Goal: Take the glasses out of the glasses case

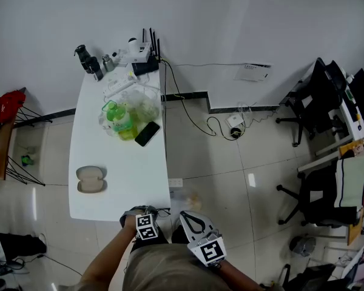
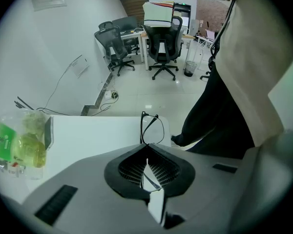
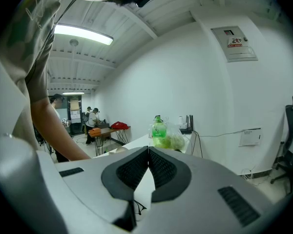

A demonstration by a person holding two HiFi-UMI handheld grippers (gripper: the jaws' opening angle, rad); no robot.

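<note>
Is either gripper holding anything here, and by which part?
The left gripper pinches the glasses by a thin frame part, with the lenses sticking out past its tips. The right gripper is shut on nothing.

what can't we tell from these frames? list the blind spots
1. Left gripper view: the left gripper is shut on the glasses, but its own pads hide which part is pinched.
2. Head view: the glasses case is too small to tell whether anything lies inside.
3. Head view: the glasses cannot be made out, since the grippers cover them.
4. Right gripper view: the right gripper is shut, and its body hides most of a thin dark thing below.
</note>
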